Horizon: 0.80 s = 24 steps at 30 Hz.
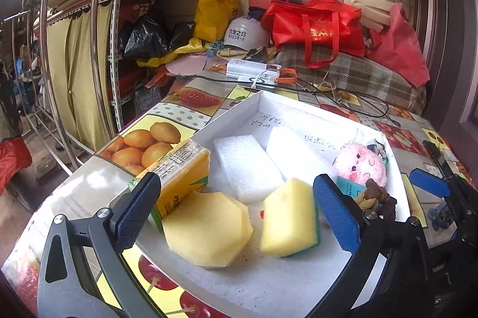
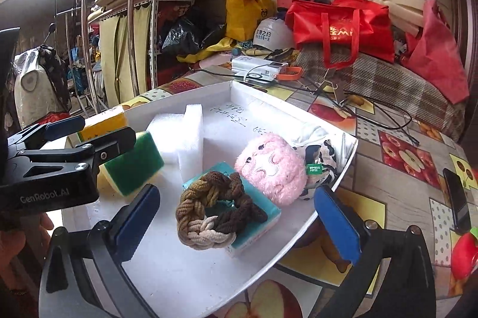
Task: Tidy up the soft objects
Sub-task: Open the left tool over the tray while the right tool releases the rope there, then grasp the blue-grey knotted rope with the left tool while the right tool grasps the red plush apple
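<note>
A white tray (image 1: 269, 282) on the fruit-print table holds soft things. In the left wrist view my left gripper (image 1: 236, 216) is open over its near end, jaws either side of a yellow foam hexagon (image 1: 206, 228) and a yellow-green sponge (image 1: 286, 219). Two white foam blocks (image 1: 248, 165) lie behind, and a yellow carton (image 1: 179, 171) stands at the left rim. In the right wrist view my right gripper (image 2: 236, 219) is open around a brown braided ring (image 2: 215, 207) lying on a teal packet (image 2: 260, 216). A pink plush (image 2: 272, 165) sits just beyond.
A black-and-white cloth (image 2: 319, 159) lies in the tray's right corner. A black phone (image 2: 457, 201) lies on the table to the right. White power banks and cables (image 1: 257, 73) sit behind the tray. Red bags (image 1: 316, 25), helmets and clutter line the back wall.
</note>
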{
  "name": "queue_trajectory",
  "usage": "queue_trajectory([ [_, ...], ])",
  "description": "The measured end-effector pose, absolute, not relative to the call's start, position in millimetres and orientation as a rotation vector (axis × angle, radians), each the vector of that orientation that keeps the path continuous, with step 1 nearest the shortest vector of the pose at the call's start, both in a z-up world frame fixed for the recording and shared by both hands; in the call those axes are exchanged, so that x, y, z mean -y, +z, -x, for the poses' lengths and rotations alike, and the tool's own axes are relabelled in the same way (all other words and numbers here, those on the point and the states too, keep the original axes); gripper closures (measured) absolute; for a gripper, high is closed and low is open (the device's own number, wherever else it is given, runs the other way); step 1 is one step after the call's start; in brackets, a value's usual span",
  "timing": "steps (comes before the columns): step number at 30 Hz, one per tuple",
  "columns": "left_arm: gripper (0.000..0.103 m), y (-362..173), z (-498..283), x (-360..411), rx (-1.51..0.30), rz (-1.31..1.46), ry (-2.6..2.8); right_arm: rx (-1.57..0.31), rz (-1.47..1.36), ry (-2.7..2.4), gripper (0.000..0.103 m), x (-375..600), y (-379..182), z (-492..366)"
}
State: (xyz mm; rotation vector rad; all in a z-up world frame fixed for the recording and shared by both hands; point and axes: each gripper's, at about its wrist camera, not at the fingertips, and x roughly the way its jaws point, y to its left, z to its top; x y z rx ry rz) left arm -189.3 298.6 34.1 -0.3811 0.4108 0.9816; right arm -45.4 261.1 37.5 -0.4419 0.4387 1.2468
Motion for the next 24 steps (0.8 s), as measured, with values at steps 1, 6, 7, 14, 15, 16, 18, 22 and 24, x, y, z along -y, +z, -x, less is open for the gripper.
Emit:
queue_trajectory([
  [1, 0.000, 34.1, 189.4, -298.8, -0.410, 0.380, 0.982, -0.434, 0.439, 1.245, 0.000, -260.5, 38.0, 45.5],
  [6, 0.000, 35.4, 189.0, -299.7, -0.407, 0.384, 0.987, -0.419, 0.397, 1.233, 0.000, -255.0, 41.2, 42.1],
  [7, 0.000, 35.6, 189.2, -299.6, -0.407, 0.383, 0.988, -0.420, 0.391, 1.231, 0.000, -253.7, 41.4, 41.7],
  [14, 0.000, 36.2, 187.8, -295.0, -0.404, 0.357, 1.004, -0.375, 0.336, 1.210, 0.000, -236.3, 45.5, 42.5],
  [15, 0.000, 36.4, 187.8, -294.0, -0.402, 0.350, 1.007, -0.374, 0.337, 1.208, 0.000, -234.3, 45.6, 42.8],
  [16, 0.000, 36.8, 187.5, -292.8, -0.400, 0.343, 1.009, -0.374, 0.341, 1.207, 0.000, -233.1, 45.4, 42.9],
  [18, 0.000, 37.9, 187.5, -290.5, -0.394, 0.328, 1.012, -0.366, 0.341, 1.197, 0.000, -229.3, 45.9, 44.3],
  [22, 0.000, 41.3, 190.5, -282.3, -0.356, 0.297, 1.002, -0.344, 0.369, 1.128, 0.000, -219.1, 45.1, 44.9],
  [24, 0.000, 44.4, 191.6, -273.6, -0.325, 0.262, 0.992, -0.329, 0.372, 1.090, 0.000, -210.3, 45.6, 43.4],
])
